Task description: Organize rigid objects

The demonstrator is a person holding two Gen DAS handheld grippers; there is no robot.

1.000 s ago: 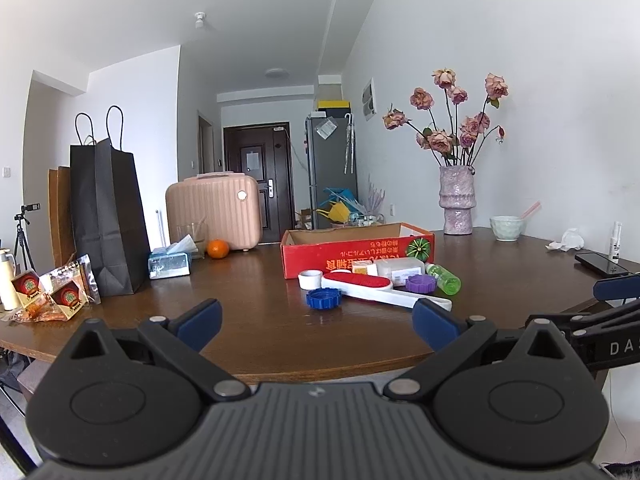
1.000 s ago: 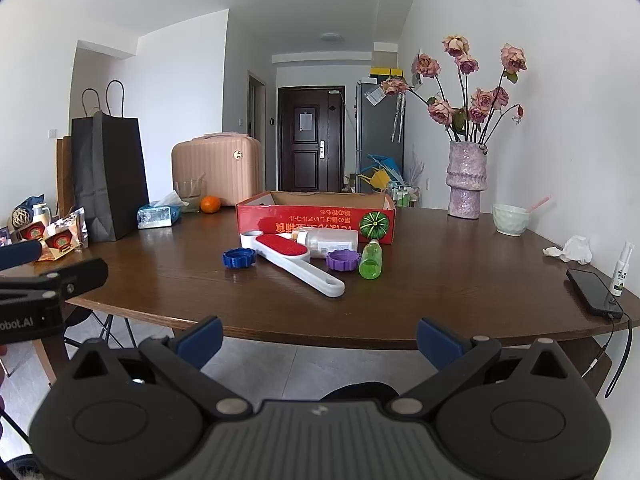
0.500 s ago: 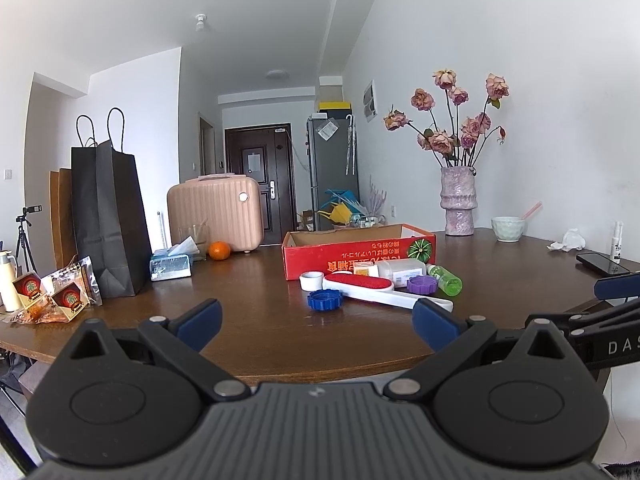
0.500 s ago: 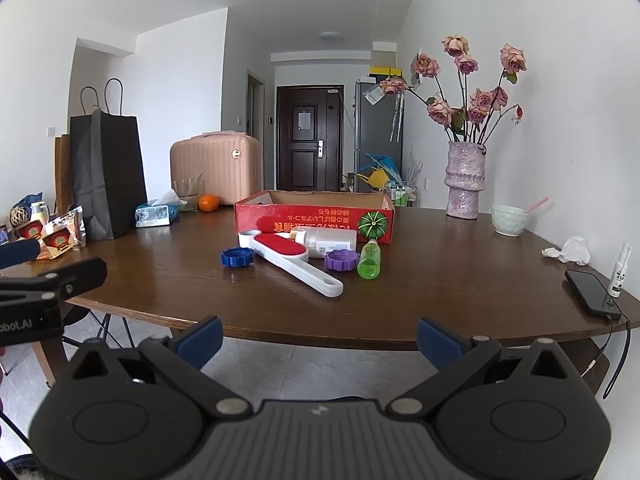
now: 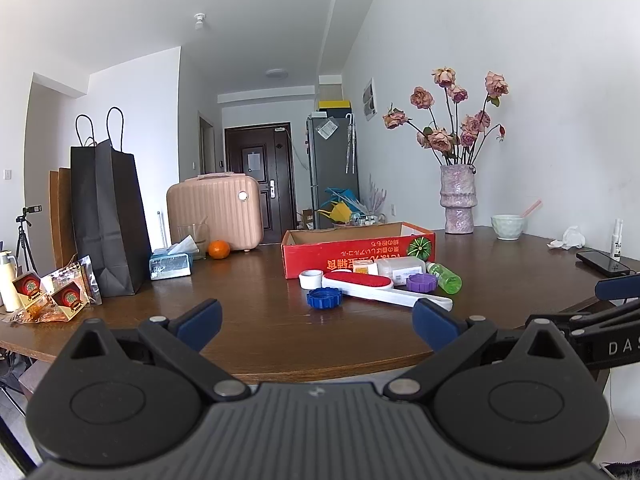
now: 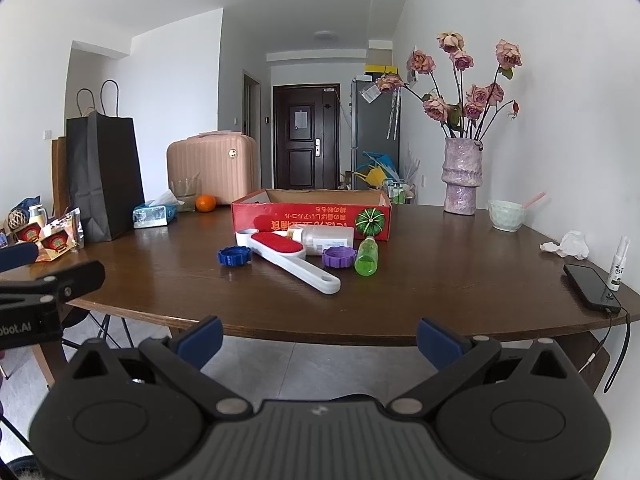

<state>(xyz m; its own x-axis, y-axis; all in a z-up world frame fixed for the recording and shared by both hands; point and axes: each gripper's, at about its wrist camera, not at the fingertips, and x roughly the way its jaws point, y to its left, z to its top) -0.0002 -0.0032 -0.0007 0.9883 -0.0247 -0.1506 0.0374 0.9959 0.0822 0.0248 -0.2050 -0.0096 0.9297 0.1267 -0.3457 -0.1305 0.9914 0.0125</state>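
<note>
Lint brush point(image 6: 294, 256): 1; gear caps: 2; bottles: 2; box point(image 6: 310, 216): 1.

Left hand-held gripper point(image 5: 316, 316) and right hand-held gripper point(image 6: 318, 338) both spread wide, holding nothing

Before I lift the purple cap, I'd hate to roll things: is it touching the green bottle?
Cannot tell: in the right wrist view, purple cap and green bottle meet without visible gap.

inside of red box point(image 6: 311, 216) hidden by its front wall; label print illegible
</note>
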